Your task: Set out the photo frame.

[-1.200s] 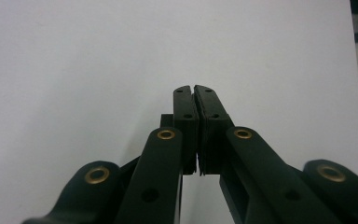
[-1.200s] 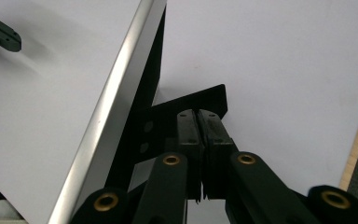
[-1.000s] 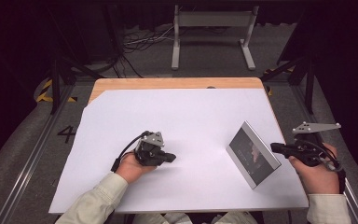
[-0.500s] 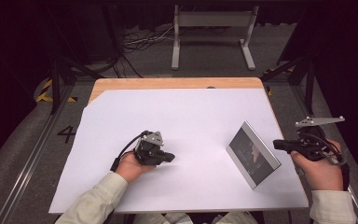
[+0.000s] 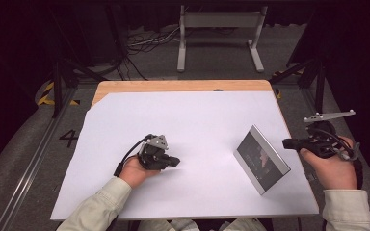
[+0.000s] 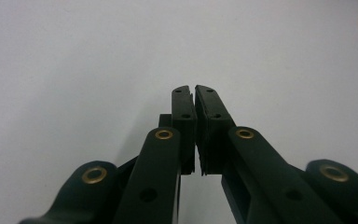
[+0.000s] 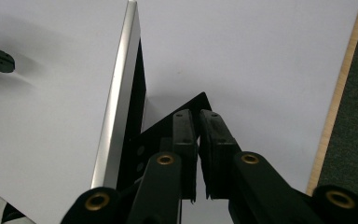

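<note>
A silver-edged picture frame [image 5: 261,159] stands tilted on the white table sheet [image 5: 197,120], at the right. In the right gripper view its bright edge [image 7: 116,93] and black back stand [image 7: 168,126] rise just left of my jaws. My right gripper [image 5: 286,143] hovers beside the frame's right side; its jaws [image 7: 196,122] have just been opening to a thin slit with nothing between them. My left gripper [image 5: 176,161] rests left of the table's middle, pointing at the frame. Its jaws [image 6: 195,100] have also just been opening, to a hairline gap, and hold nothing.
The sheet covers a wooden table whose edge [image 5: 183,85] shows at the back. The table's right edge [image 7: 338,98] runs close to my right gripper. A metal stand [image 5: 219,29] and cables lie on the floor beyond.
My right hand has lifted a little and drifted to the right, away from the frame. The left hand and the frame have stayed put.
</note>
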A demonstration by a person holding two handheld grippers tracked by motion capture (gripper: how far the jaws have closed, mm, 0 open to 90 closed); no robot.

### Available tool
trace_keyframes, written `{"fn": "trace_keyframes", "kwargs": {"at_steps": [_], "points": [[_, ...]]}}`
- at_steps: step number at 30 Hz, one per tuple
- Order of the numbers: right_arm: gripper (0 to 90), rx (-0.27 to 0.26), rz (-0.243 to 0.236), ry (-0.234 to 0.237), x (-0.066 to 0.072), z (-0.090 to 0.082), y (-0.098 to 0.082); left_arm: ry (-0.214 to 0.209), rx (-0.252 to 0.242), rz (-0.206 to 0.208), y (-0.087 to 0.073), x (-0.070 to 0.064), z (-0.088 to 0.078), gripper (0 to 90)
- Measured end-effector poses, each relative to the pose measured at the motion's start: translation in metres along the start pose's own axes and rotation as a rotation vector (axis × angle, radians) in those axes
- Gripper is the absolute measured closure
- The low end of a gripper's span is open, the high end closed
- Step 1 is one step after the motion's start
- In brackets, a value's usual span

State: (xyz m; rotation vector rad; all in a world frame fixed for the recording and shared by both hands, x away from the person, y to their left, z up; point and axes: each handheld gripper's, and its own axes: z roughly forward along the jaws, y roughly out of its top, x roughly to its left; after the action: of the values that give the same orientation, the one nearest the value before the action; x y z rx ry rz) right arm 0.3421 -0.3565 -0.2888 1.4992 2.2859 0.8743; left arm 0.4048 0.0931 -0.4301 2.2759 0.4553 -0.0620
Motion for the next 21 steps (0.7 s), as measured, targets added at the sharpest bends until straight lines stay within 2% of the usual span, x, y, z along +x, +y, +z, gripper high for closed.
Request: {"fn": "trace_keyframes", "kwargs": {"at_steps": [14, 21], "points": [[79.2, 0.023, -0.015, -0.002, 0.014, -0.004, 0.012, 0.002, 0.002, 0.005, 0.001, 0.0, 0.003, 86.4], [76.7, 0.022, -0.02, 0.019, 0.022, -0.003, 0.016, 0.003, 0.007, 0.003, 0.0, 0.001, 0.003, 86.4]]}}
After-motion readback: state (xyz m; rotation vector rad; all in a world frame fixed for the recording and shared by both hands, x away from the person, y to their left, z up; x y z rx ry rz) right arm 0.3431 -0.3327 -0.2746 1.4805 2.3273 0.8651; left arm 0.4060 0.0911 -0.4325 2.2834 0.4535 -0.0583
